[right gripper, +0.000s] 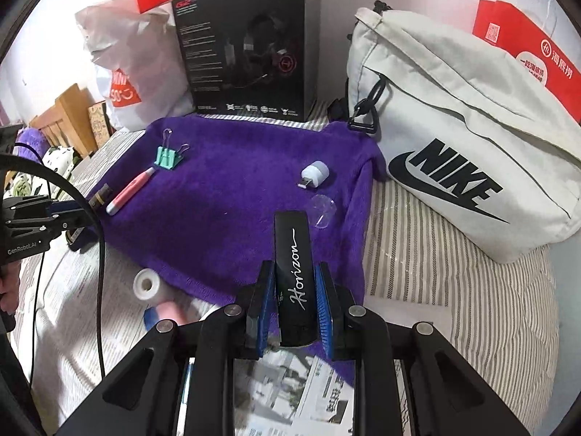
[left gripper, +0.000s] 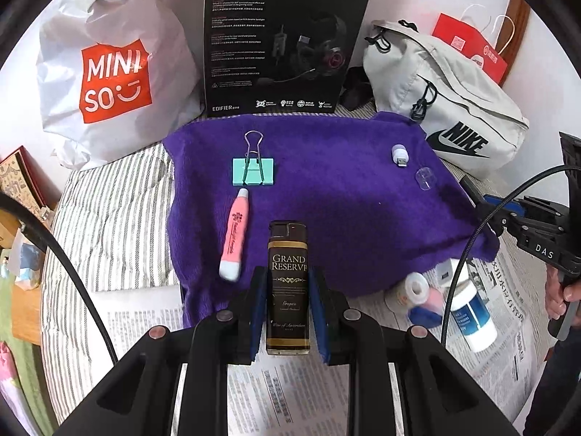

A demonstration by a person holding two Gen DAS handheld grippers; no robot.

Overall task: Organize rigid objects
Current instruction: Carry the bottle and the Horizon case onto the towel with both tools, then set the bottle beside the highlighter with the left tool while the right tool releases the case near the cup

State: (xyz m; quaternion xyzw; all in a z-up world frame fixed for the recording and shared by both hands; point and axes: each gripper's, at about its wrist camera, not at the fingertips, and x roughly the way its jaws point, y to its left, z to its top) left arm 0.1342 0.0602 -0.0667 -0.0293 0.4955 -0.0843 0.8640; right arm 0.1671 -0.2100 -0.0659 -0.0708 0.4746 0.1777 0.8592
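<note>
My left gripper (left gripper: 288, 283) is shut on a dark brown "Grand Reserve" lighter (left gripper: 288, 283), held over the near edge of a purple towel (left gripper: 345, 200). My right gripper (right gripper: 293, 290) is shut on a black "Horizon" lighter (right gripper: 293, 276) above the towel's (right gripper: 236, 189) near right part. On the towel lie a mint binder clip (left gripper: 253, 170) (right gripper: 167, 158), a pink pen-like tube (left gripper: 235, 236) (right gripper: 130, 190), a small white USB light (left gripper: 399, 154) (right gripper: 314, 172) and its clear cap (left gripper: 424, 178) (right gripper: 322, 210).
Behind the towel stand a Miniso bag (left gripper: 109, 80), a black headset box (left gripper: 283, 43) and a grey Nike bag (left gripper: 446, 109) (right gripper: 464, 152). Tape rolls (left gripper: 417, 289) (right gripper: 146, 285) and a white bottle (left gripper: 472, 316) lie on newspaper (left gripper: 290, 392) at the near side.
</note>
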